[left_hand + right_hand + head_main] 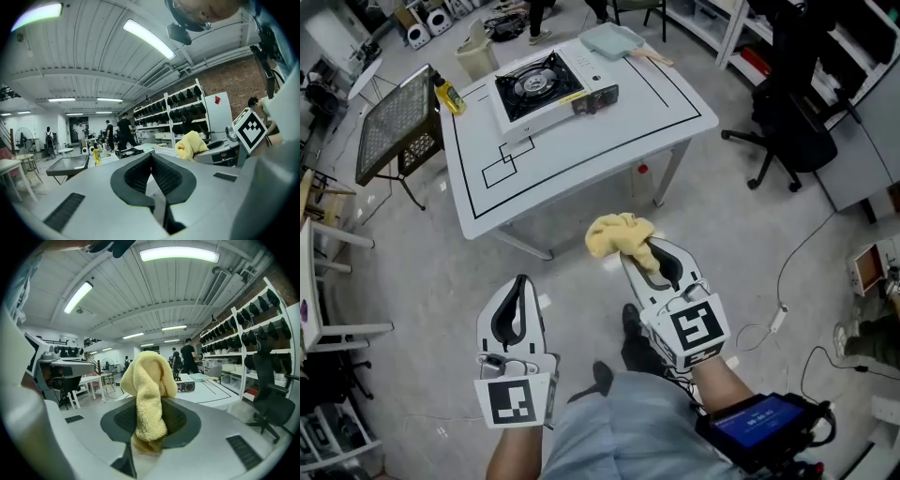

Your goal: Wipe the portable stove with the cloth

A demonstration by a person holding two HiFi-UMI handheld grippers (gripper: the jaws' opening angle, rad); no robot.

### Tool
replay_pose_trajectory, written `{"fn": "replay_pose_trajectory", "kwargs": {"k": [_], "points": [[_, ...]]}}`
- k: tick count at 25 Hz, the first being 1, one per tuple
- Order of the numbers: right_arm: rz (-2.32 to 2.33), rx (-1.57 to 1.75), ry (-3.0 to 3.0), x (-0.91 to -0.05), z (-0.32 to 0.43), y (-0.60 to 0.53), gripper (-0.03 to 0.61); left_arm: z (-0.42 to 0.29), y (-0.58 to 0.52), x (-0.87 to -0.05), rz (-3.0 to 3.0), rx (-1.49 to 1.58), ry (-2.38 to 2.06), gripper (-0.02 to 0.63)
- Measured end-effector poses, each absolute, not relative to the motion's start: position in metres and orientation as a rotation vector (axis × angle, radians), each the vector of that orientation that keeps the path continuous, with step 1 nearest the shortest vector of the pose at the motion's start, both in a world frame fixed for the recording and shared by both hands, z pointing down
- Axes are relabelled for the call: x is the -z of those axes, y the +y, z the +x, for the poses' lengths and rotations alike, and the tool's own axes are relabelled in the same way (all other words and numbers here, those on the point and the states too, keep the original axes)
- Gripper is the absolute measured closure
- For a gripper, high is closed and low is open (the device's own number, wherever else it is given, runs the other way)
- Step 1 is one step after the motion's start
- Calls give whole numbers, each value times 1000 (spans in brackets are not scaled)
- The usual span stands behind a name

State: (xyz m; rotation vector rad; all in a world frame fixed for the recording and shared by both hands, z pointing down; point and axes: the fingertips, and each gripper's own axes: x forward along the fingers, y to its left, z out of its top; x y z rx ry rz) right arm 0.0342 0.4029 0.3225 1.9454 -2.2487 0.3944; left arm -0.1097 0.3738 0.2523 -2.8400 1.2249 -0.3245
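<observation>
While portable stove [546, 86] is lying long-axis left-right on far desk [581, 150], right hand-held gripper [645, 251] clamping cloth [619, 233], left hand-held gripper [521, 281] pressing together, empty.

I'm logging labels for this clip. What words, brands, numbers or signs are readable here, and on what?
No text is readable.
Portable stove: front panel markings too blurred.
Yellow bottle: label too small.
Blue screen at the waist: too small.
Left tool, and right tool holding the cloth: square markers only, no letters.
</observation>
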Motion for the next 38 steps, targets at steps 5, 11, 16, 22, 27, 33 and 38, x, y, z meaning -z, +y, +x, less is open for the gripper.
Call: {"fn": "replay_pose_trajectory", "kwargs": {"k": [5, 11, 16, 22, 27, 33, 38], "points": [[1948, -368, -2286, -301, 96, 352, 453, -56, 329, -231, -2788, 338, 1246, 595], [1957, -252, -2312, -265, 136, 317, 453, -34, 306, -196, -2724, 243, 1287, 595], [1928, -210, -2337, -259, 138, 288, 453, -40, 281, -193, -2696, 205, 1362, 595], [1836, -253, -2355, -285, 121, 248, 453, -51, 237, -218, -2710, 216, 1442, 595], [1745, -325, -2356, -316, 99, 198, 453, -59, 180, -243, -2743, 221, 1486, 595], [1662, -344, -2388, -329, 71, 107, 453, -78, 94, -258, -2753, 209, 1556, 595], [1576, -267, -2445, -308, 44, 33, 453, -100, 28, -242, -2708, 154, 1618, 595]]}}
